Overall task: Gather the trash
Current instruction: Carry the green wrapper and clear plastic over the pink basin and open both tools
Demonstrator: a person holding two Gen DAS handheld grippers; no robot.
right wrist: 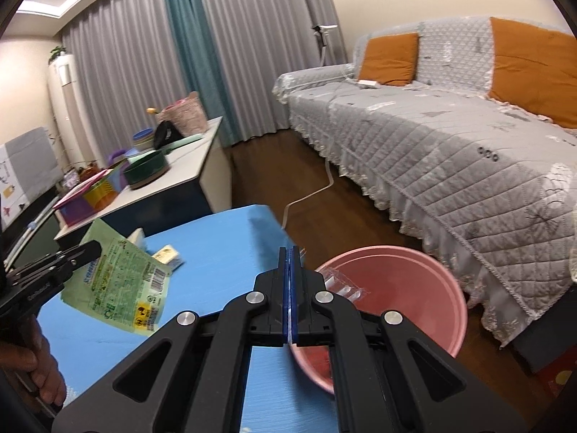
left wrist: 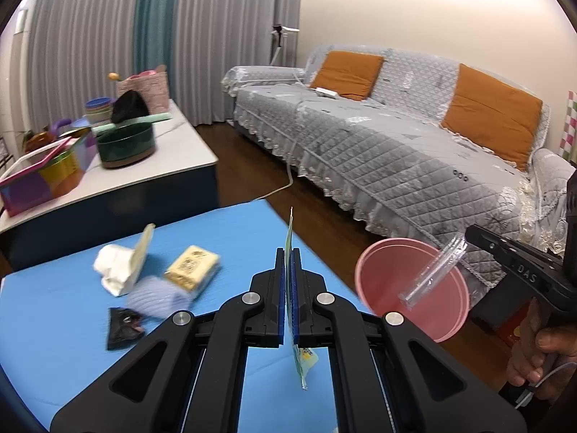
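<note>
Edgewise, a flat, glossy green wrapper (right wrist: 119,288) sits clamped between the left gripper (left wrist: 289,274) fingers above the blue table (left wrist: 54,342). Beside it, the right gripper (right wrist: 291,278) pinches ridged clear plastic packaging (left wrist: 431,270) over the round pink bin (right wrist: 432,288).

One round pink plastic bin (right wrist: 425,281), off the blue table's (left wrist: 54,342) right edge. One green printed wrapper (right wrist: 122,288). One clear plastic strip (left wrist: 432,270). Near the table's far left corner: one crumpled white tissue (left wrist: 110,270), one yellow packet (left wrist: 193,267), one black wrapper (left wrist: 122,328). Two orange cushions (left wrist: 346,70).
</note>
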